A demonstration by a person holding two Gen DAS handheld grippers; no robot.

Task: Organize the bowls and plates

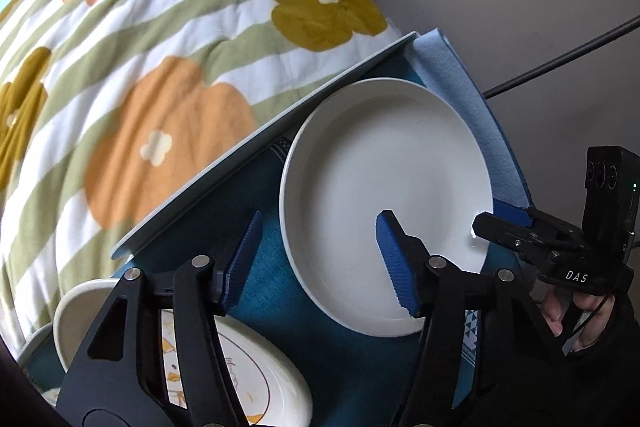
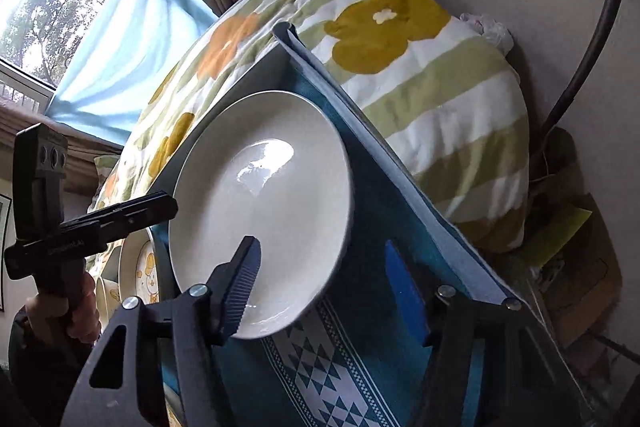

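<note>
1. My left gripper (image 1: 320, 259) stands partly open, jaws straddling the near rim of the white plate (image 1: 384, 195): one pad over the plate, the other outside it, neither pressing.
2. My right gripper (image 2: 324, 291) likewise straddles the plate's opposite rim, partly open, gripping nothing.
3. The plate lies on a blue patterned cloth (image 2: 360, 367) near the table's far corner, beside a floral quilt (image 1: 160, 67).
4. A cartoon-printed plate (image 1: 256, 379) sits toward the table's other end.

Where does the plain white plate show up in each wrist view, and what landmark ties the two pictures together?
Left wrist: the plain white plate sits centre-right, on the blue patterned cloth.
Right wrist: the same plate sits centre-left, its near rim between the fingers.
Shared landmark: the floral striped quilt beyond the table.
</note>
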